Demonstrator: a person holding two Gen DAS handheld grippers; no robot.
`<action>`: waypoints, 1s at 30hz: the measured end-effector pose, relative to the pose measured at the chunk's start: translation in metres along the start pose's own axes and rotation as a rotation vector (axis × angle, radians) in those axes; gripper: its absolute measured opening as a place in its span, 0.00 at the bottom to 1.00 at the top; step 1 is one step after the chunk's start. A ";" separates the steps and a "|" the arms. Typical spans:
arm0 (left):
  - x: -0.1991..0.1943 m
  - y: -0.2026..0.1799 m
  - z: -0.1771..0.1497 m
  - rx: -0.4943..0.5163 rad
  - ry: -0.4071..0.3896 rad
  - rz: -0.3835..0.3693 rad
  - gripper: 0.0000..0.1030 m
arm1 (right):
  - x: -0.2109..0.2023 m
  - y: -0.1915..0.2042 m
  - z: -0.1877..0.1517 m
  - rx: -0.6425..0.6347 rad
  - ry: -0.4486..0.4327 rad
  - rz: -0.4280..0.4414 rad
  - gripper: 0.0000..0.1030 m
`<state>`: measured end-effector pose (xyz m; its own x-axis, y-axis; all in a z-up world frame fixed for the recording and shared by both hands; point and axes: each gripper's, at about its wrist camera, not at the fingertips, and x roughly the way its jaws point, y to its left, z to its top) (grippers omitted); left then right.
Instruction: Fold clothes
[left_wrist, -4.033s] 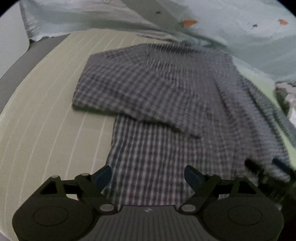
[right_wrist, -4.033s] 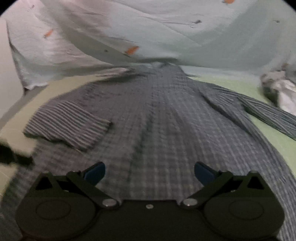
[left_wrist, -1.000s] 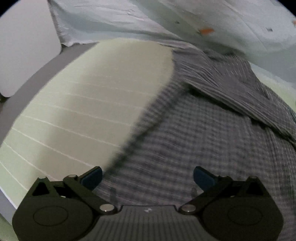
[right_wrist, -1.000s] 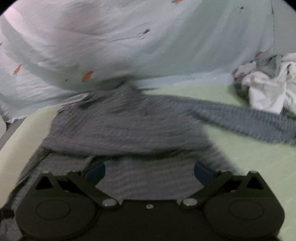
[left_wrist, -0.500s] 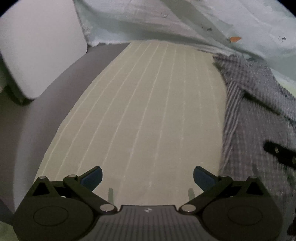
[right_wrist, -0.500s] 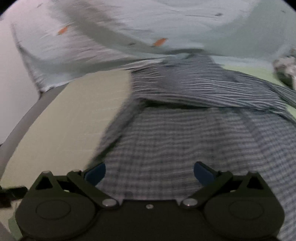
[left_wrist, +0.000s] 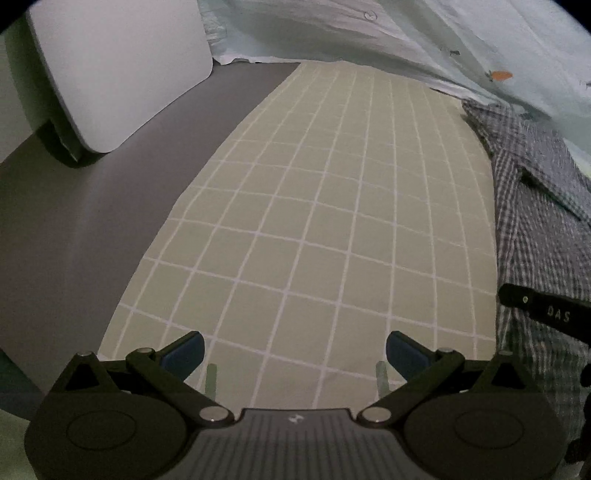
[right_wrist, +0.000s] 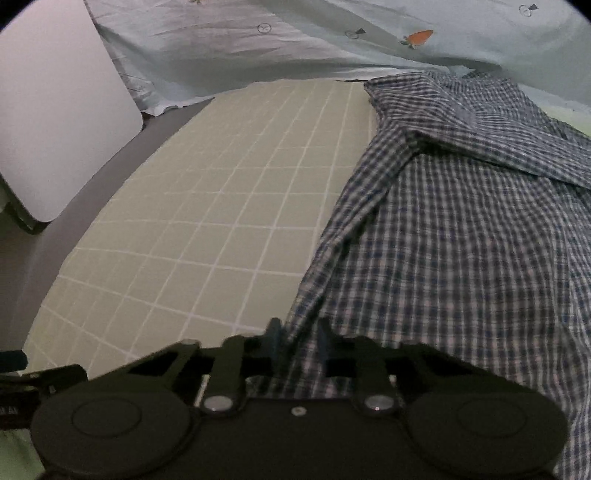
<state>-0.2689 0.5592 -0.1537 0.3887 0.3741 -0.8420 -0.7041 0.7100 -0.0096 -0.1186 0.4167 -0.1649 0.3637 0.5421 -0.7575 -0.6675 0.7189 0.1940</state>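
Upper left of both views: white panel (left_wrist: 122, 70) standing at bed edge, grey strip below it. Centre: green grid sheet (left_wrist: 314, 221), bare. L claw (left_wrist: 293, 354) sits low centre in its own view, jaws wide, nothing between them, only sheet under it. Pale quilt (right_wrist: 295, 48) w/ carrot print runs along the top.

Shirt (right_wrist: 461, 240), checked, lies right of centre in the R view & along the right edge in the L view; its near left edge runs down to the R claw (right_wrist: 297, 341). One layer looks already folded across the upper part.

R claw, low centre of its view: jaws closing, narrow now, w/ shirt's edge between the pads. Looks pinched, tho how many layers are caught I can't tell.

Doing this step well, IMO:
- Confirm R pinch has the edge proper, not just a top wrinkle.
- L claw is off the cloth; bring it right onto the same edge farther up, so both ends lift together.
- Lift low & carry across evenly, so the fold line stays straight & the upper fold isn't dragged.
- Set down flat, then let go.
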 end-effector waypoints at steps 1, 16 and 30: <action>0.000 0.000 0.001 -0.003 -0.004 -0.003 1.00 | -0.001 -0.002 0.000 0.004 -0.003 0.014 0.03; 0.013 -0.087 0.019 0.143 0.004 -0.149 1.00 | -0.060 -0.073 0.003 0.134 -0.145 -0.010 0.01; 0.010 -0.229 -0.008 0.401 0.030 -0.249 1.00 | -0.091 -0.185 -0.008 0.212 -0.110 -0.091 0.00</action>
<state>-0.1082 0.3953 -0.1640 0.4954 0.1501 -0.8556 -0.3041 0.9526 -0.0090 -0.0333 0.2315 -0.1367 0.4923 0.5063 -0.7080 -0.4814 0.8361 0.2631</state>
